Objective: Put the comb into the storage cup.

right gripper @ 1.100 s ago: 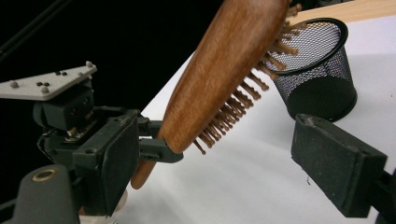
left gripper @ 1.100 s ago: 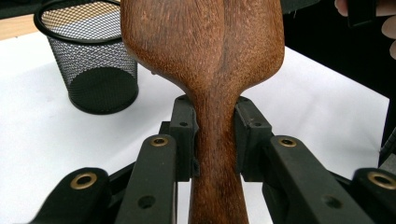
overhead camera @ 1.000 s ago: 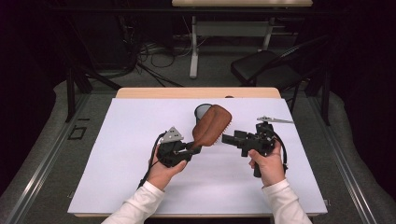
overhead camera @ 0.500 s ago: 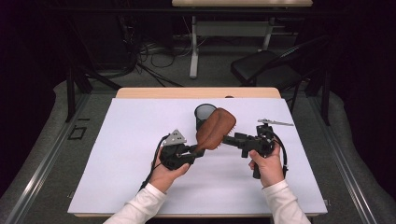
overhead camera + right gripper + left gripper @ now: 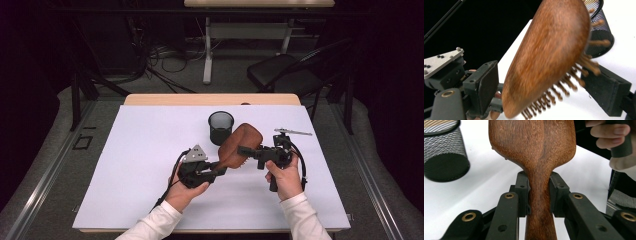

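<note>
- Wooden hairbrush (image 5: 240, 145) held off the white table mat (image 5: 130, 165), just in front of the black mesh cup (image 5: 221, 127), apparently on its way toward that cup or mid-handover.
- Left gripper (image 5: 216, 171) clenched on the brush's narrow handle (image 5: 539, 202), both pads pressing the neck from opposite sides just below where the head widens — a sensible spot, since the waist keeps the brush from sliding through.
- Brush head tilted up and away from the left gripper, smooth wooden back (image 5: 549, 52) uppermost, bristles (image 5: 571, 82) pointing down and aside; likely kept so to leave the head free for a second grip.
- Right gripper (image 5: 246, 150) spread open, one jaw on the back side of the head and the other on the bristle side, neither pad visibly touching; seemingly lining up to take over the head.
- Mesh cup upright and open-mouthed on the mat just behind the brush, near enough to receive the handle end.
- Thin metal tool (image 5: 292, 132) lying on the mat to the right of the cup, apart from the work.
</note>
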Tool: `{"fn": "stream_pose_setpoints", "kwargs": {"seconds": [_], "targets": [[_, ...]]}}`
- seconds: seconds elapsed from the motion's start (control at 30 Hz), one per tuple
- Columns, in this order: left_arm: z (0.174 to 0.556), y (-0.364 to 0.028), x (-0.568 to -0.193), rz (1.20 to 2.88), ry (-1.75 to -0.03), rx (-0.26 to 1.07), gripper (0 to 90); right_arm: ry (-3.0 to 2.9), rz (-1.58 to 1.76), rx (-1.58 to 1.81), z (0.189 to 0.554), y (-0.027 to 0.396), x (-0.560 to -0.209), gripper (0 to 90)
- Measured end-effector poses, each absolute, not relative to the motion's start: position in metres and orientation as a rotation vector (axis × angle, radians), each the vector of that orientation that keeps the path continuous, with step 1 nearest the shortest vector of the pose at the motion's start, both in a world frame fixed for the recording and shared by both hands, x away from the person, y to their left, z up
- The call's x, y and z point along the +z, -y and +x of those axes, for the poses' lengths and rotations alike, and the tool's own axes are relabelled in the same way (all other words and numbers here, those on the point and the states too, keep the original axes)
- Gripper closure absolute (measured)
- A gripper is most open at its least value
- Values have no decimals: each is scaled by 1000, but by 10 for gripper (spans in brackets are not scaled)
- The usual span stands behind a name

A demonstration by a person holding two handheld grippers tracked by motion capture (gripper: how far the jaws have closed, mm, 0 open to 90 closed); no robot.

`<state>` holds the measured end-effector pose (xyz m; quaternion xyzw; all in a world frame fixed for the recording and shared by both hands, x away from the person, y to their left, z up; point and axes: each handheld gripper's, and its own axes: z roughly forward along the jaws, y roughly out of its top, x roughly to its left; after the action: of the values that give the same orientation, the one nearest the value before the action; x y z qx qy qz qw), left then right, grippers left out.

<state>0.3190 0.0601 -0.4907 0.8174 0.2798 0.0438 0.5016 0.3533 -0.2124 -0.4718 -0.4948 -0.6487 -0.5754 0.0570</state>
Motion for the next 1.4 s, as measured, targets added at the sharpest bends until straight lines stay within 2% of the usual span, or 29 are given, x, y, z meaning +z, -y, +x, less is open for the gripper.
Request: {"fn": "stream_pose_setpoints", "kwargs": {"seconds": [1.13, 1.4], "targets": [[315, -52, -498, 2006, -631, 80, 725, 1926, -1484, -1715, 356, 213, -476, 153], [316, -52, -502, 2013, -626, 74, 726, 1918, -1499, -1696, 357, 214, -478, 193]]}}
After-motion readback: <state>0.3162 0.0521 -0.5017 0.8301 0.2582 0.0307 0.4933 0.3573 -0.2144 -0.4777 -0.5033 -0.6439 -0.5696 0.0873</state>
